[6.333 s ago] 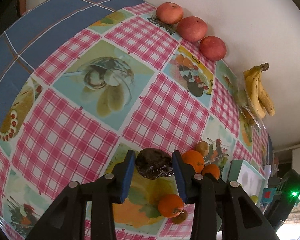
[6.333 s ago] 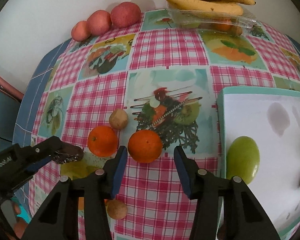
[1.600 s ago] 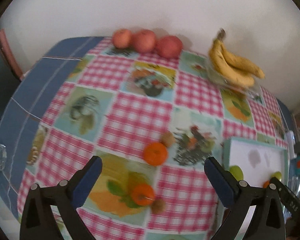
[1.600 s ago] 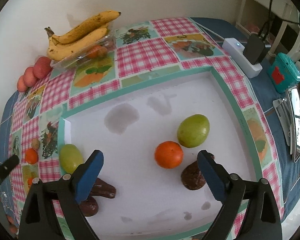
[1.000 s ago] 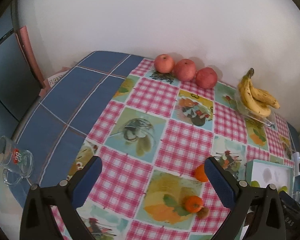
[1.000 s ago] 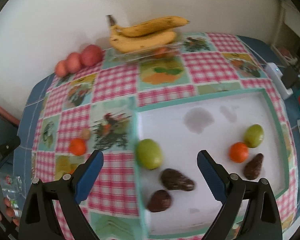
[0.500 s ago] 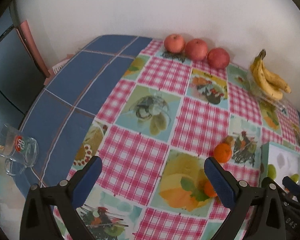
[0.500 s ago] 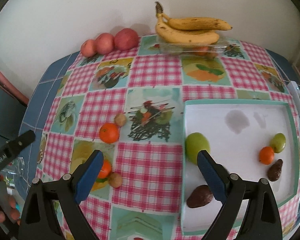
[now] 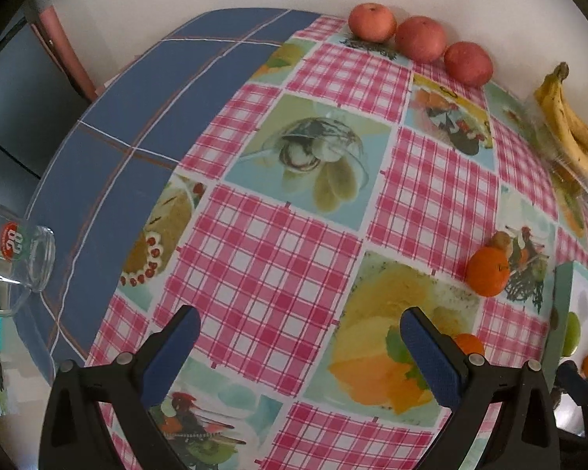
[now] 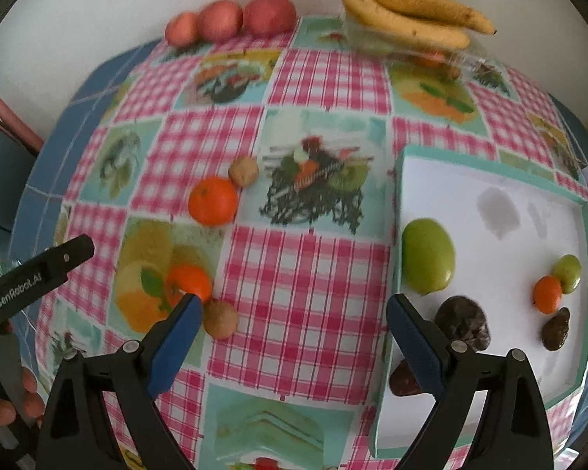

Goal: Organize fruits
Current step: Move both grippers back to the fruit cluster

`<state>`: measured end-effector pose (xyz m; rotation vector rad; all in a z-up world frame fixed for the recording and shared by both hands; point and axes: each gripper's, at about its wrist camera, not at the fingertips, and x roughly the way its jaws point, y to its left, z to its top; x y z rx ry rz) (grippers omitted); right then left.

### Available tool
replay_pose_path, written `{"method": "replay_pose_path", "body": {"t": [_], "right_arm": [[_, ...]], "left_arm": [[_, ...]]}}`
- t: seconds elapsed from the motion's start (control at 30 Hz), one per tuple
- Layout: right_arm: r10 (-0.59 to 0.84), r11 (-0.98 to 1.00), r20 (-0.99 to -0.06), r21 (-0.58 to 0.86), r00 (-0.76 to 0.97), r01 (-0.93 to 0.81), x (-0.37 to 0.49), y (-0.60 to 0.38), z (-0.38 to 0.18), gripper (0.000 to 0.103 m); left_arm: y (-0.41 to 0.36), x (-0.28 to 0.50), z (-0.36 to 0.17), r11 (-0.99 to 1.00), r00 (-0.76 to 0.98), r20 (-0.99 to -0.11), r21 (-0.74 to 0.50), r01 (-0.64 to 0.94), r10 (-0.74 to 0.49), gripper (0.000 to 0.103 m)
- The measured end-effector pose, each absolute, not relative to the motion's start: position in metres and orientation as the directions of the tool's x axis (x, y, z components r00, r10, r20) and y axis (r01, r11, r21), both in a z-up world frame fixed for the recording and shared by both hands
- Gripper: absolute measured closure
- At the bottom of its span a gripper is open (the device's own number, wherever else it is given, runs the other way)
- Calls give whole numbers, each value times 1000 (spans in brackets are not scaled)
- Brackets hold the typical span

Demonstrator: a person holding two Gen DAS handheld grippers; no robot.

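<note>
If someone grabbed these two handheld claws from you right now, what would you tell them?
Left gripper: open, empty, above the tablecloth.
Right gripper: open, empty, beside the tray.
In the tray: two green fruits, one orange, three dark fruits.
Left on the cloth: two oranges and two small brown fruits.
Apples and bananas sit by the wall.

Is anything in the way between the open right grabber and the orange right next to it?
Nothing visible blocks it. The right gripper is open and empty, and the near orange sits just past the tip of its left-hand finger in the right wrist view. A small brown fruit lies right beside that orange, close enough to get bumped.
</note>
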<state>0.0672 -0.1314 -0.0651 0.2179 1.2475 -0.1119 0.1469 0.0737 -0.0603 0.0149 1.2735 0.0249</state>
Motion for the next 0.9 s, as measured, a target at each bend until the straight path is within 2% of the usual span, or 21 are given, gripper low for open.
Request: {"method": "replay_pose_path", "body": {"t": [0.53, 0.67, 0.7, 0.77, 0.9], "right_arm": [[29, 990, -971, 61, 239, 126, 70, -106, -95, 11], [23, 994, -972, 47, 235, 98, 72, -95, -100, 27], [27, 995, -972, 48, 235, 86, 73, -92, -101, 29], [34, 997, -971, 51, 236, 66, 74, -84, -103, 41], [46, 998, -968, 55, 246, 31, 78, -66, -106, 57]], "left_arm": [[71, 152, -65, 1000, 285, -958, 18, -6, 19, 0], [70, 151, -65, 1000, 285, -958, 12, -5, 13, 0], [70, 152, -66, 1000, 284, -959, 11, -4, 12, 0], [69, 153, -66, 1000, 283, -959, 7, 0, 7, 0], [65, 153, -66, 1000, 282, -959, 0, 12, -3, 0]]}}
